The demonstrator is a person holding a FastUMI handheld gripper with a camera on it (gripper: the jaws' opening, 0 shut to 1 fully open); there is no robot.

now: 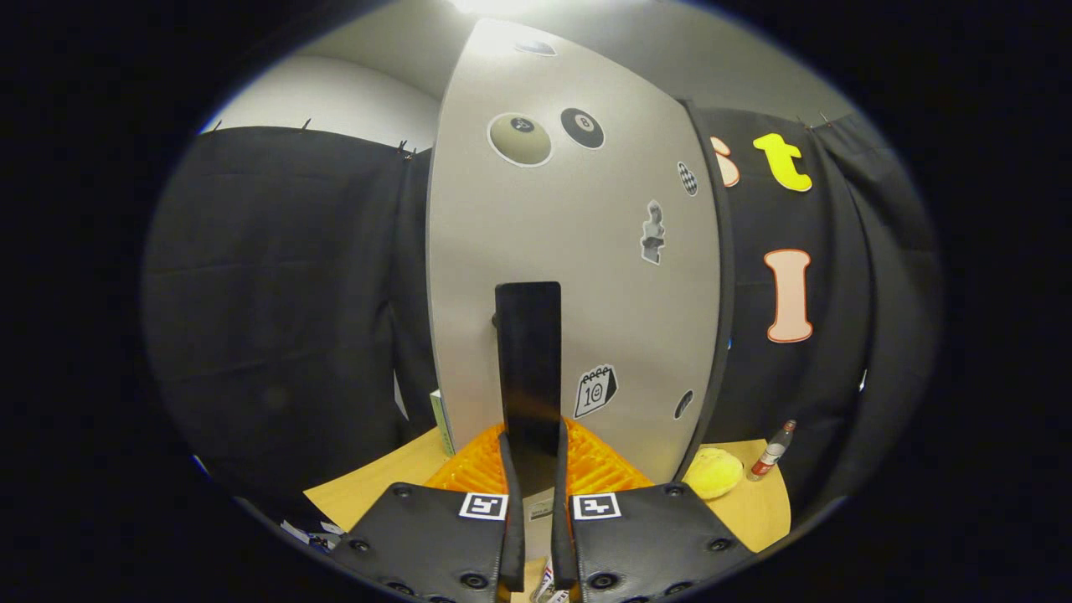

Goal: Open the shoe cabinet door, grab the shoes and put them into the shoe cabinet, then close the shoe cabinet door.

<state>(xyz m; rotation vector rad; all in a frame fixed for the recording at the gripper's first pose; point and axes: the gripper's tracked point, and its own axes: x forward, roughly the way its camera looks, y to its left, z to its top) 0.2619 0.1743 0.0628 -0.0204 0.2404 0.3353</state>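
One pale wooden worktop (394, 481) runs across the lower part of the scene, hemmed in by black cloth walls with a light grey wall and ceiling above. Standing upright on it, straight ahead of the tool (533, 448), is the shoe cabinet door (578, 251), a tall grey panel dotted with stickers: two billiard balls near the top, a small figure on its right half, a calendar sticker low down. A dark vertical handle (528, 360) stands out from the middle of the door's lower half. The tool's two fingers (507, 502) lie close together with the lower end of that handle in the narrow gap between them, so the tool looks clenched on the handle, though actual pressing on both sides is hard to confirm. Beneath the fingers and reaching to the door's foot lies an orange ribbed mat (599, 469). To the right of the door, on the worktop, sit a round yellow plush thing (713, 471) and, just beyond it, a small bottle (772, 450) with a red label, leaning slightly. Left of the door's foot, a thin green-edged box (441, 419) stands.
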